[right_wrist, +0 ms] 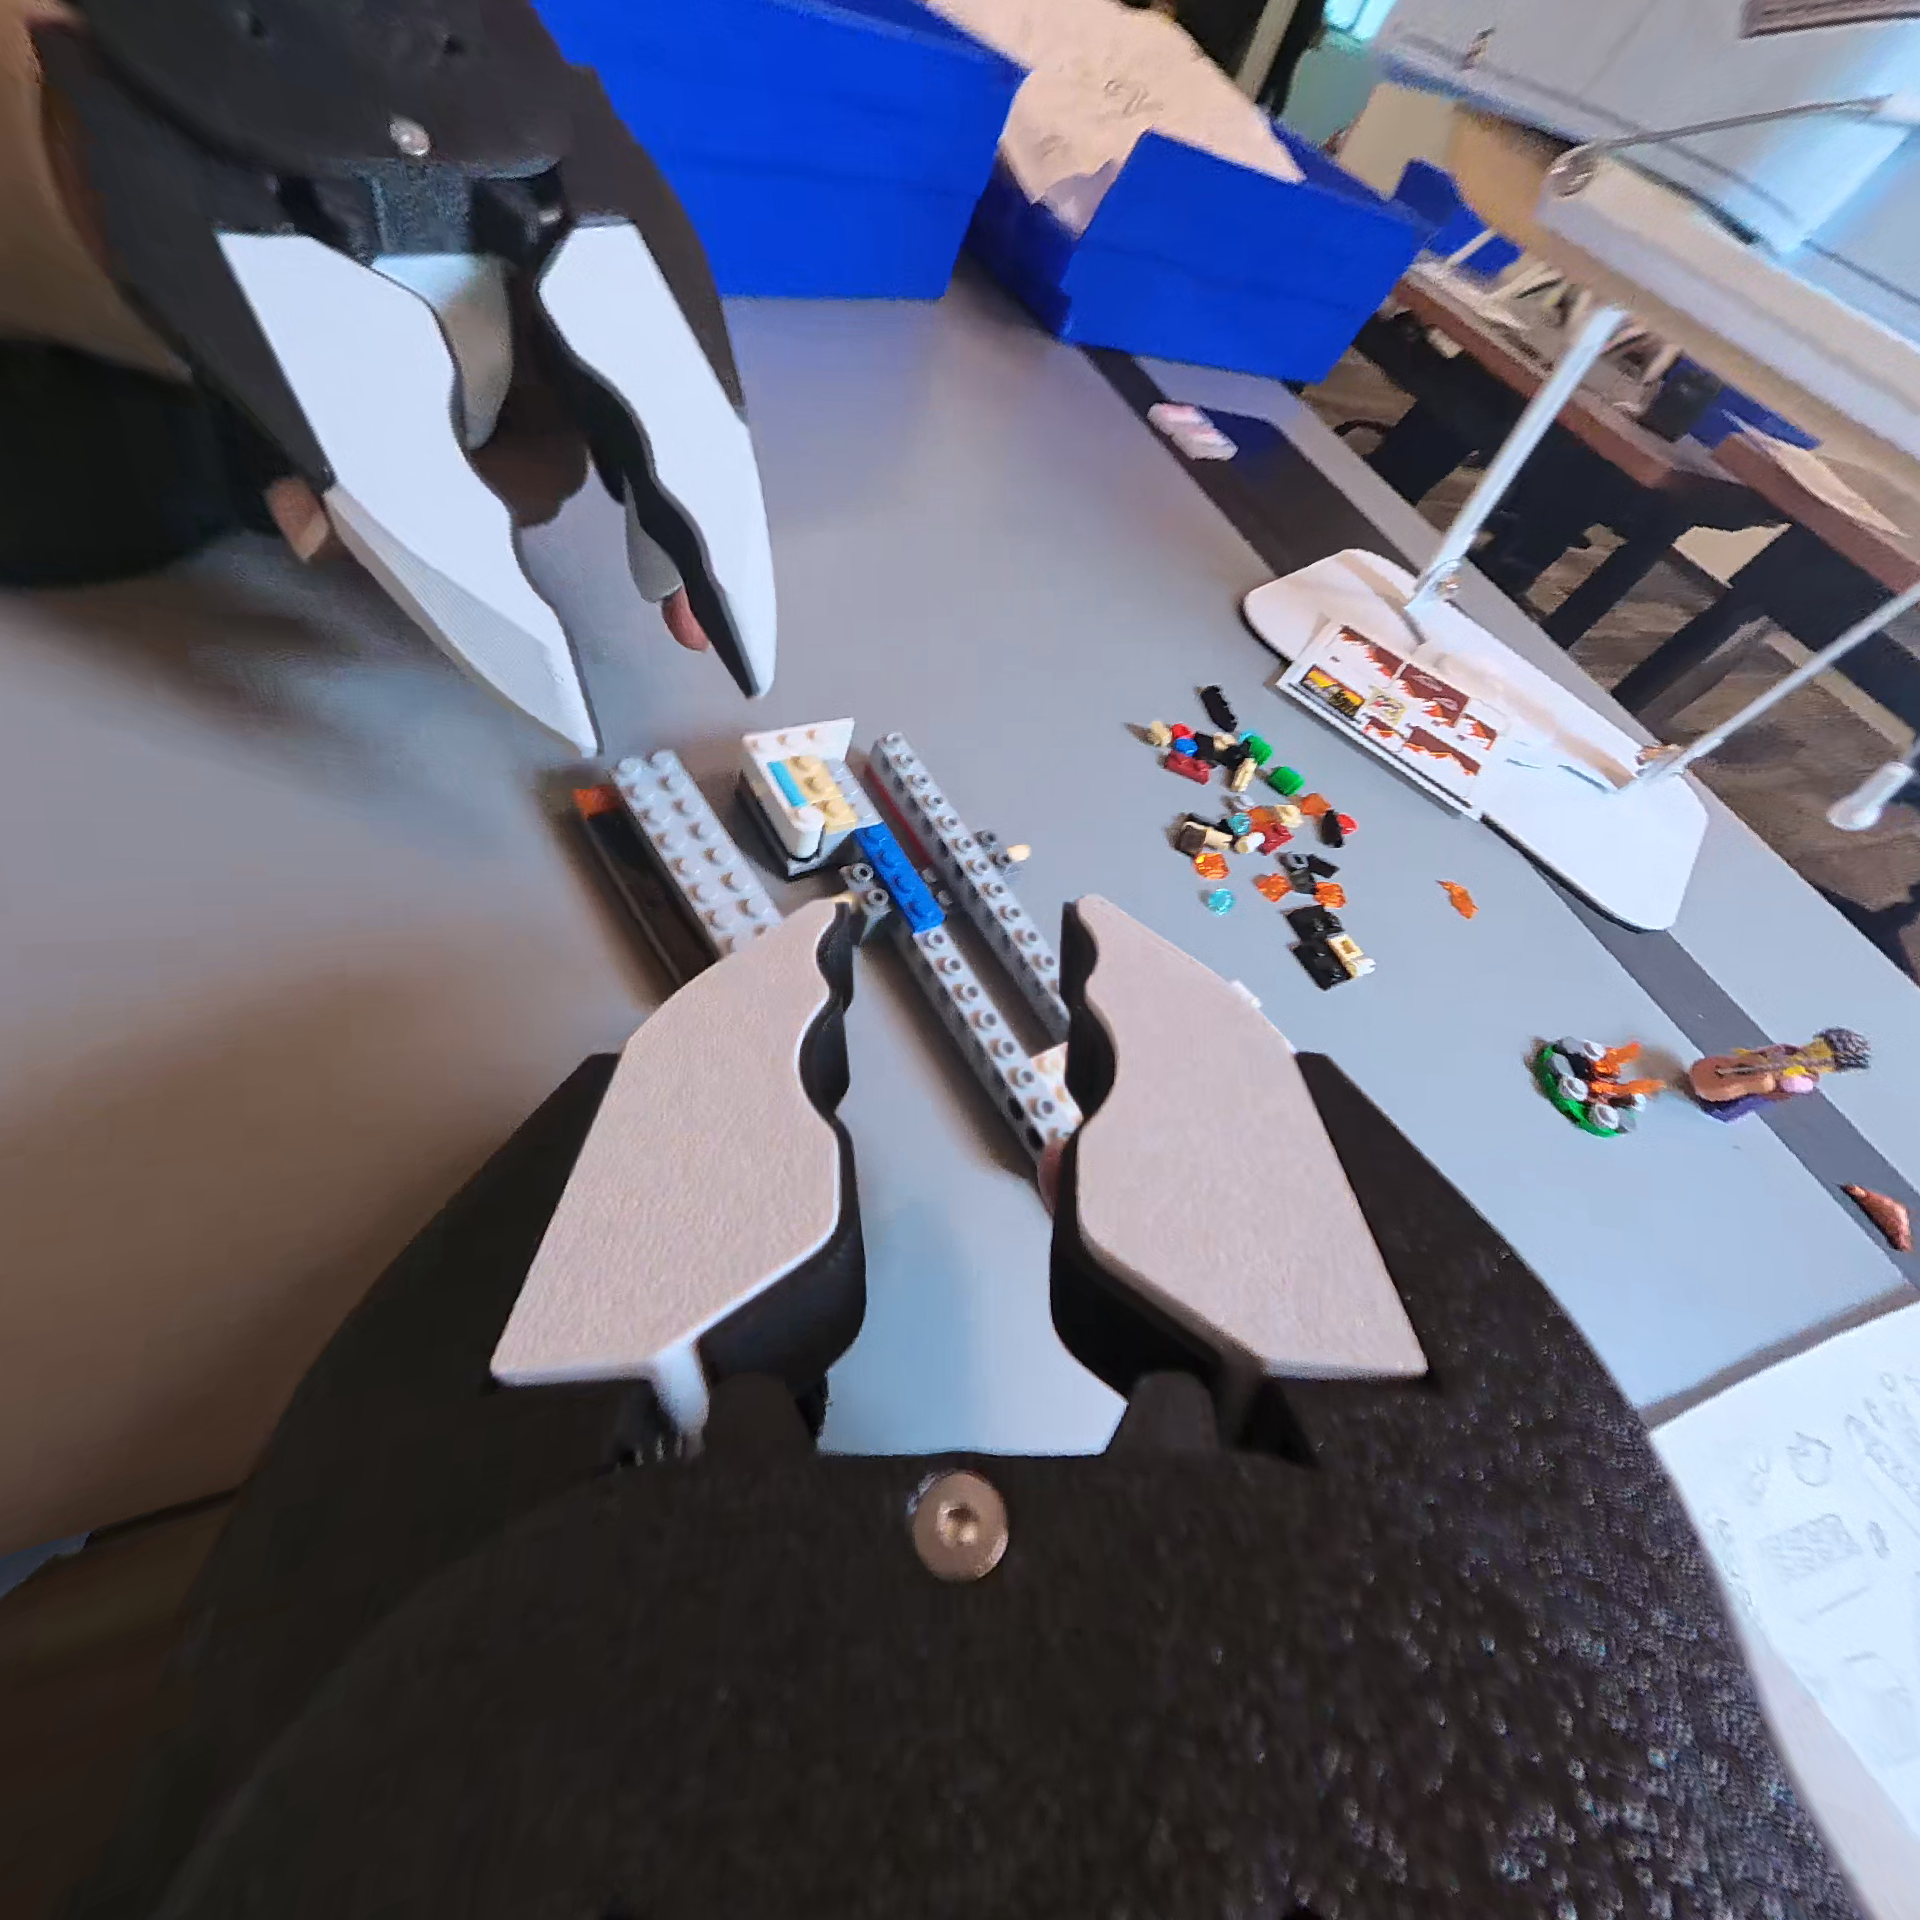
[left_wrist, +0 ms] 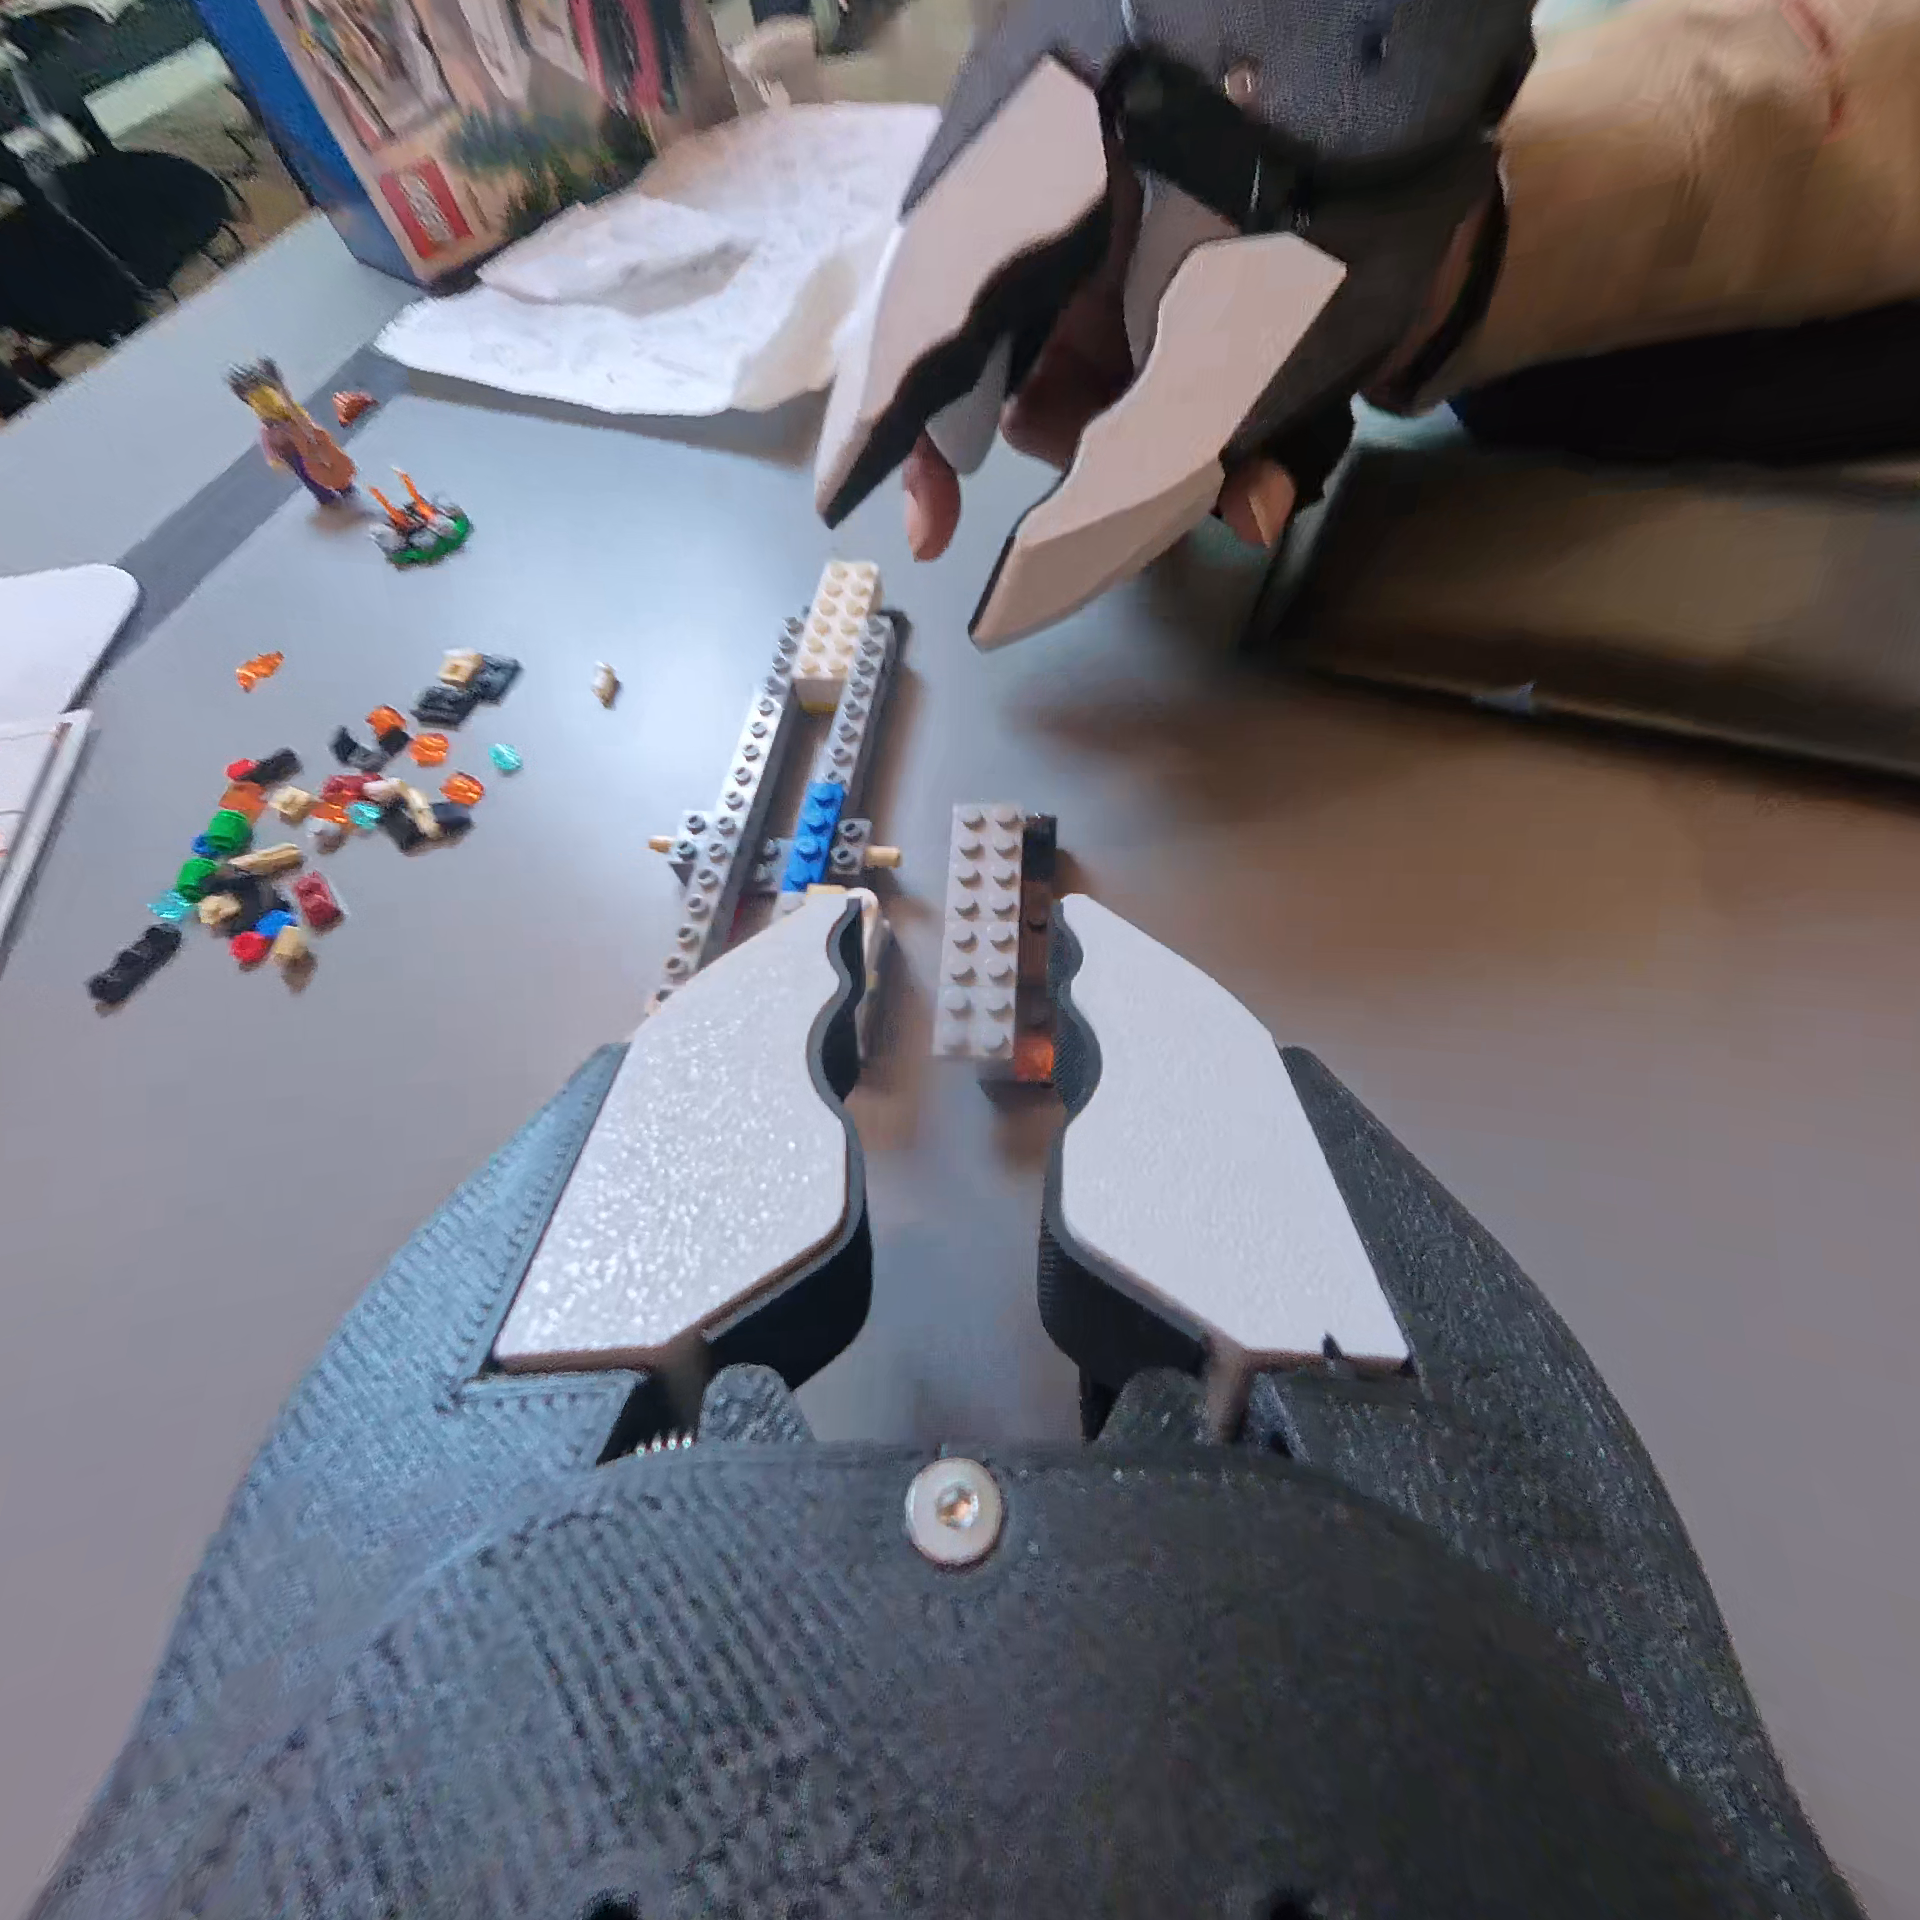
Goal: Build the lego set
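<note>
A long grey beam frame (left_wrist: 727,810) with a blue brick (left_wrist: 821,821) and a tan brick (left_wrist: 842,623) lies on the grey table. A grey studded plate (left_wrist: 982,914) with a black and orange strip lies beside it. My left gripper (left_wrist: 956,914) is open and empty, its fingertips on either side of the plate's near half. My right gripper (right_wrist: 956,914) is open and empty over the frame's (right_wrist: 966,997) end. Each shows in the other's view: the right gripper (left_wrist: 904,571) and the left gripper (right_wrist: 675,717). A white and tan sub-build (right_wrist: 805,790) sits on the frame.
A pile of small loose pieces (left_wrist: 312,821) (right_wrist: 1257,821), a minifigure (right_wrist: 1777,1070) and a campfire build (right_wrist: 1590,1086) lie to one side. A sticker sheet (right_wrist: 1392,717) rests on a white lamp base (right_wrist: 1621,831). Blue bins (right_wrist: 1195,239), the set box (left_wrist: 436,135), a white bag (left_wrist: 665,291) and a dark tray (left_wrist: 1610,623) are around. Left tips to right tips: about 8 centimetres. The campfire build (right_wrist: 1590,1086) lies around 20 centimetres away from my right fingertips. The left camera catches it too, in the left wrist view (left_wrist: 429,517).
</note>
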